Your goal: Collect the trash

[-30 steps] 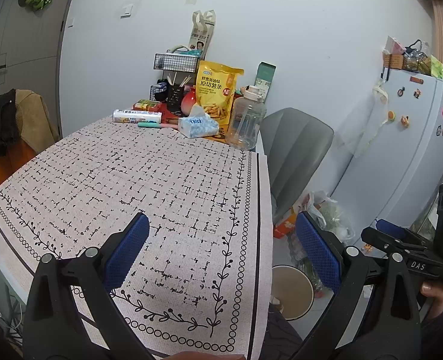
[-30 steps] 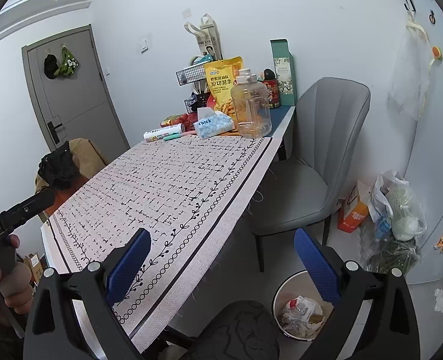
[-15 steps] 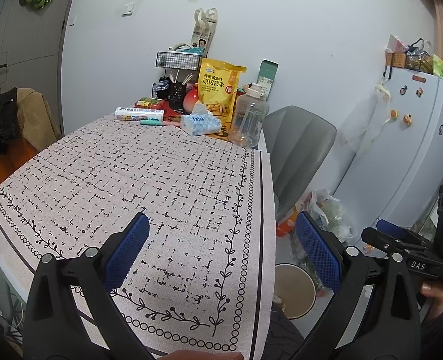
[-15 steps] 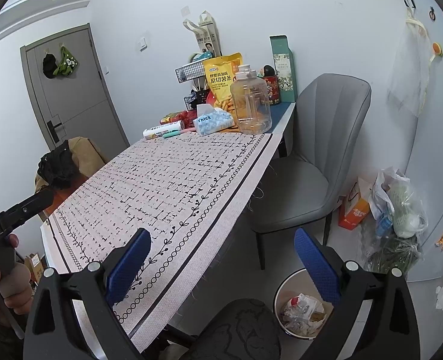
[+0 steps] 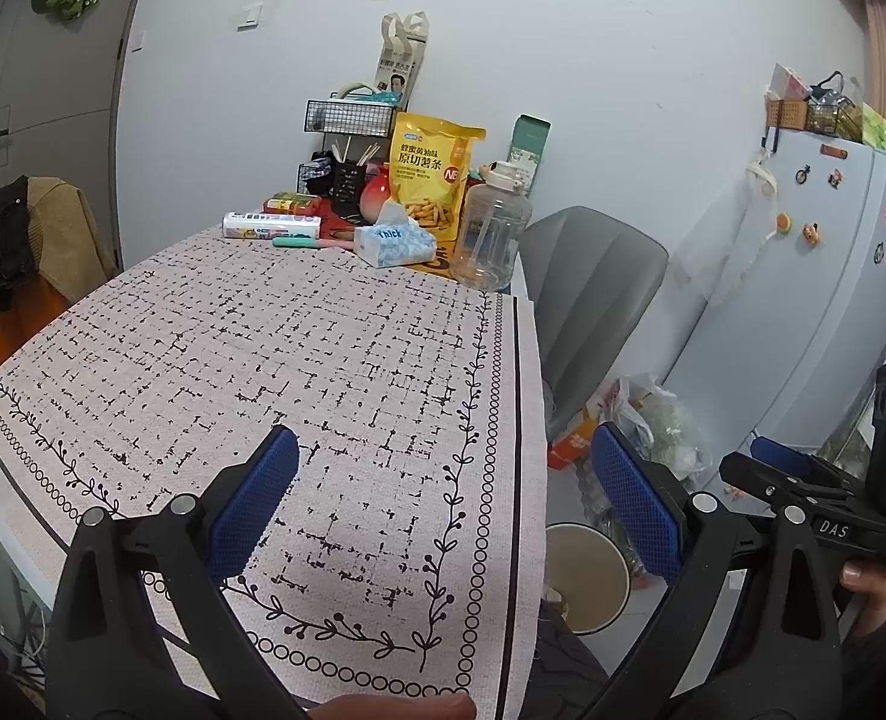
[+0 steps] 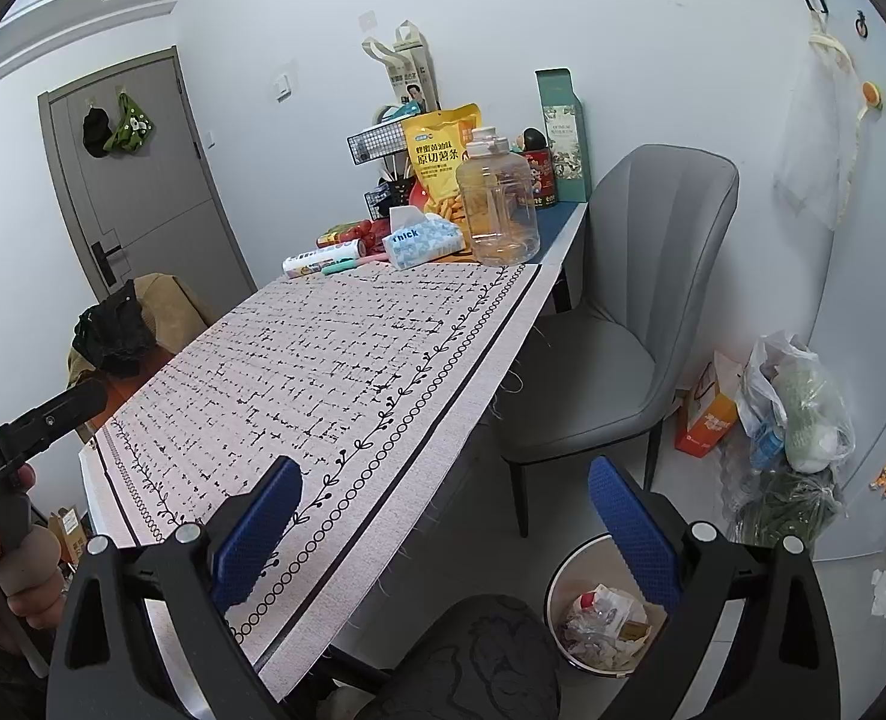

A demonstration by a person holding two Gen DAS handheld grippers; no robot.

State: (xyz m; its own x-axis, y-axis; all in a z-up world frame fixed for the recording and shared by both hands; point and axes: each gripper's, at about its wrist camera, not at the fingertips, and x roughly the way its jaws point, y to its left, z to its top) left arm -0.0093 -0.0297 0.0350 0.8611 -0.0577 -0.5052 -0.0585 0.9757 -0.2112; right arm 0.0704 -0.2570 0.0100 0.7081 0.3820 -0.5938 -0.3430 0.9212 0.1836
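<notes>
The left tool (image 5: 443,504) hangs released, holding nothing, over the patterned bench (image 5: 299,360); the right tool (image 6: 443,516) is likewise spread wide and unladen. Beyond it, crumpled trash (image 6: 605,615) lies in the bin (image 6: 554,594) on the floor beside the grey chair (image 6: 611,324).

Tablecloth (image 5: 299,360) covers table; tissue pack (image 5: 394,242), water jug (image 5: 491,228), snack bag (image 5: 434,174) grouped at far end by wall. Chair (image 6: 617,324) right of table; bin (image 6: 605,618) on floor before chair, trash inside.
</notes>
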